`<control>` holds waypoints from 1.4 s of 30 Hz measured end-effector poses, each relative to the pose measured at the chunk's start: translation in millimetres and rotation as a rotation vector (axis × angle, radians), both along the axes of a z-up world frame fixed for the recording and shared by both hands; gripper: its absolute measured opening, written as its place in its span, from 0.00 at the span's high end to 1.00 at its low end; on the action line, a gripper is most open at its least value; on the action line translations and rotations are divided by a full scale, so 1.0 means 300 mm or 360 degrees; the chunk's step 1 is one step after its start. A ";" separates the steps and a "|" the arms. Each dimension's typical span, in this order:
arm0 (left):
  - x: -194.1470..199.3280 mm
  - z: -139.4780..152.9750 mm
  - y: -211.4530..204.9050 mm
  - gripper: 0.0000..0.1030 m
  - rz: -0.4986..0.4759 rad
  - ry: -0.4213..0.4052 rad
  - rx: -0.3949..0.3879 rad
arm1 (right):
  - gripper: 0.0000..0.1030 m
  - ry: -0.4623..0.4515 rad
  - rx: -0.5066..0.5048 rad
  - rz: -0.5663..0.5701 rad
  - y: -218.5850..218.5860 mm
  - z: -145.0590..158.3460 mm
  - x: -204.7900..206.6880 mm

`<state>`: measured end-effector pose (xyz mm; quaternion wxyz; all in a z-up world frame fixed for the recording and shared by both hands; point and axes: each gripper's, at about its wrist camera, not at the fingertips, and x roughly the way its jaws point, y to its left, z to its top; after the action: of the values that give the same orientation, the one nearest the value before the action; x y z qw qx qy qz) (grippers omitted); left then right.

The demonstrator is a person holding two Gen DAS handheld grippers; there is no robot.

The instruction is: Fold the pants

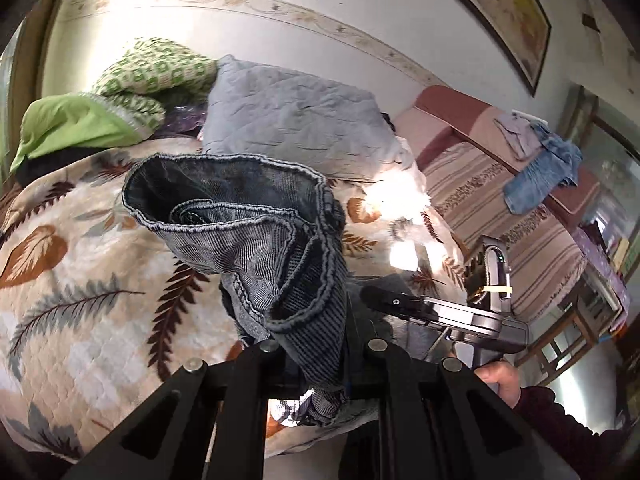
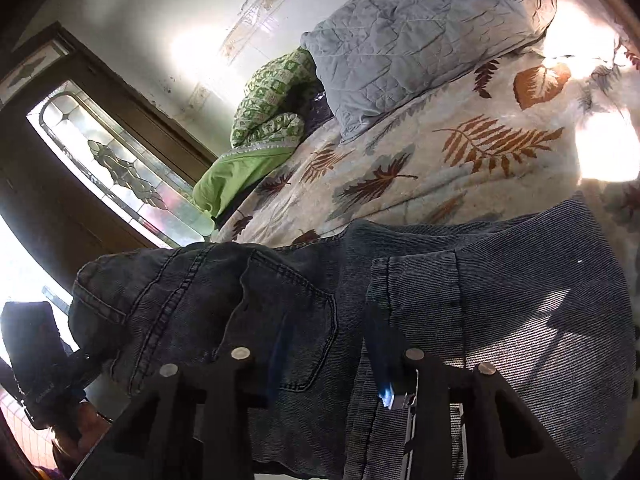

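The pants (image 1: 256, 232) are dark grey-blue denim. In the left wrist view my left gripper (image 1: 324, 360) is shut on bunched leg hems, which stand up above the bed with one leg opening gaping. The right gripper (image 1: 452, 312) shows to the right, held by a hand. In the right wrist view my right gripper (image 2: 316, 360) is shut on the waist end of the pants (image 2: 480, 312), back pocket showing, the cloth draped across the view above the bed. The left gripper (image 2: 36, 360) shows at the far left edge.
A leaf-patterned quilt (image 1: 80, 320) covers the bed. A grey quilted pillow (image 1: 296, 116) and a green patterned blanket (image 1: 132, 88) lie at its head by the wall. A striped pink sofa (image 1: 520, 200) with blue clothes (image 1: 540, 172) stands right. A glass-panelled door (image 2: 100, 152) is left.
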<state>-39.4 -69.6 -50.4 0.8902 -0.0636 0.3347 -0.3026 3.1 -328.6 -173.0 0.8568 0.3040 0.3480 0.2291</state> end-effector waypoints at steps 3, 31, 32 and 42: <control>0.009 0.013 -0.128 0.88 -0.0141 -0.0005 0.0034 | 0.64 -0.0025 0.0144 0.0040 -0.046 0.008 -0.015; 0.146 -0.075 -0.415 0.41 -0.0418 0.0168 0.0093 | 0.62 -0.0120 0.0406 -0.0516 -0.501 0.019 -0.195; 0.161 -0.104 -0.401 0.41 -0.0363 0.0188 0.0142 | 0.62 -0.0130 0.0369 -0.0469 -0.469 0.031 -0.184; 0.083 -0.373 -0.412 0.40 -0.0375 0.0176 0.0547 | 0.63 0.0380 0.0035 -0.0266 -0.302 -0.146 -0.094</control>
<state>-14.3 -193.2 -162.3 0.8266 0.1122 0.4349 -0.3392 -25.2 -419.2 -216.9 0.8221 0.3662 0.4183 0.1230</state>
